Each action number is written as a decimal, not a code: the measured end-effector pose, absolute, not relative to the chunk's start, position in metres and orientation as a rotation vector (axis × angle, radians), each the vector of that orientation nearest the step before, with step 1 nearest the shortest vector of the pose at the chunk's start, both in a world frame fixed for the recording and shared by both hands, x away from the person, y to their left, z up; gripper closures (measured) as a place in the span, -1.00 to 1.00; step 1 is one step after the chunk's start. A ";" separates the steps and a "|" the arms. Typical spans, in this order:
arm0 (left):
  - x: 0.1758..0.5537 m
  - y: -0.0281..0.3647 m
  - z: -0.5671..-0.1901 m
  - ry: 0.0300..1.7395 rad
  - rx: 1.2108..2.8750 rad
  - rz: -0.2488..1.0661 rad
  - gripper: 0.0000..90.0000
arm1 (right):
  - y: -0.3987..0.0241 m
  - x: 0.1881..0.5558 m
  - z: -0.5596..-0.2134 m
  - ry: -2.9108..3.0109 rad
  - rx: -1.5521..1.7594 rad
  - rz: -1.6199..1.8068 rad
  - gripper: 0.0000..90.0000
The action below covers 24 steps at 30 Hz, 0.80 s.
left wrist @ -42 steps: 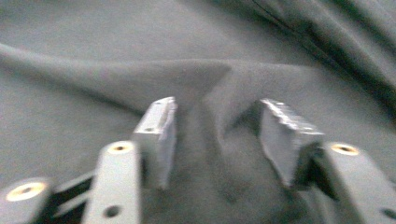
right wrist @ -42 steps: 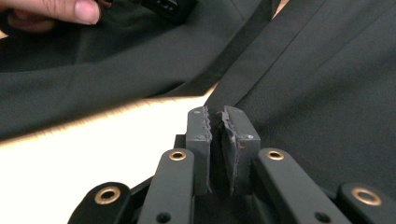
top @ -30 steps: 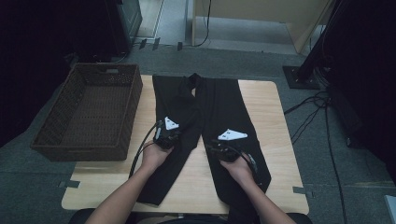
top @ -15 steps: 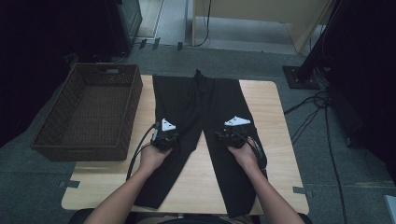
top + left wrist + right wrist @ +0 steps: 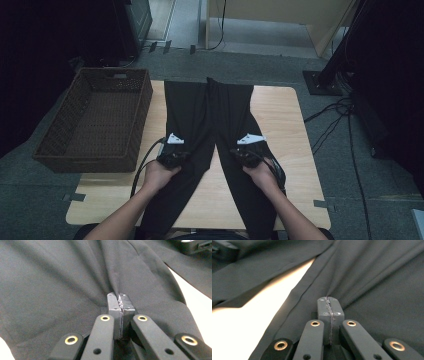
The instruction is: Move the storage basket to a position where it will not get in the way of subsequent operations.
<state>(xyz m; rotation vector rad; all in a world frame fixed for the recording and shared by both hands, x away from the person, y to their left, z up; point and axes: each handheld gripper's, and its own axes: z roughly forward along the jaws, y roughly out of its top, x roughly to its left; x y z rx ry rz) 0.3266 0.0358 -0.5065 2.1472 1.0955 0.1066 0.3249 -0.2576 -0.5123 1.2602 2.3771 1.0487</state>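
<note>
Nearby, the dark-brown woven wicker basket point(image 5: 95, 120) holds nothing; both grippers pinch folds of the black fabric trousers point(image 5: 210, 115): left gripper point(image 5: 120, 305), right gripper point(image 5: 329, 307), whose jaws have just been closing.

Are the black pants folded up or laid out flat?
Laid out flat. The black pants lie spread on the table, both legs apart. Each tongs pinches up just a small ridge of cloth.

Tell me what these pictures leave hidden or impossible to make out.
- Black fabric trousers: the leg ends run off the bottom edge in the high view.
- Brown woven wicker basket: its near inner wall is hidden behind its own rim.
- Dark surroundings in the high view: too dim to identify.
</note>
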 end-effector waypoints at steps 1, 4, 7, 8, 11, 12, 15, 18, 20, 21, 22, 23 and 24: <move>0.318 0.037 -0.506 1.092 2.159 0.087 1.00 | -0.256 0.315 -0.512 2.391 1.260 1.059 1.00; 0.287 0.039 -0.503 1.066 2.194 0.073 1.00 | -0.252 0.284 -0.511 2.434 1.250 1.063 1.00; 0.258 0.046 -0.503 1.079 2.198 0.023 1.00 | -0.250 0.255 -0.510 2.469 1.306 1.090 1.00; 0.249 0.048 -0.504 1.075 2.192 -0.002 1.00 | -0.249 0.246 -0.510 2.487 1.310 1.098 1.00; 0.232 0.052 -0.504 1.063 2.197 -0.024 1.00 | -0.247 0.225 -0.508 2.599 1.272 1.101 1.00; 0.231 0.054 -0.504 1.072 2.188 -0.025 1.00 | -0.246 0.221 -0.507 2.612 1.238 1.084 0.99; 0.236 0.059 -0.505 1.107 2.158 -0.052 1.00 | -0.247 0.227 -0.504 2.572 1.189 1.144 0.69; 0.235 0.058 -0.506 1.094 2.161 -0.029 1.00 | -0.248 0.243 -0.500 2.479 1.214 1.213 0.40; 0.235 0.058 -0.506 1.085 2.169 -0.019 0.99 | -0.250 0.256 -0.496 2.420 1.218 1.254 0.25; 0.235 0.058 -0.506 1.087 2.168 -0.020 0.99 | -0.251 0.262 -0.494 2.386 1.209 1.261 0.23; 0.235 0.058 -0.505 1.084 2.172 -0.020 0.99 | -0.253 0.270 -0.492 2.352 1.202 1.260 0.21; 0.235 0.058 -0.505 1.084 2.173 -0.018 0.99 | -0.255 0.277 -0.490 2.320 1.206 1.254 0.17; 0.234 0.058 -0.505 1.082 2.172 -0.012 0.98 | -0.258 0.285 -0.489 2.287 1.221 1.251 0.17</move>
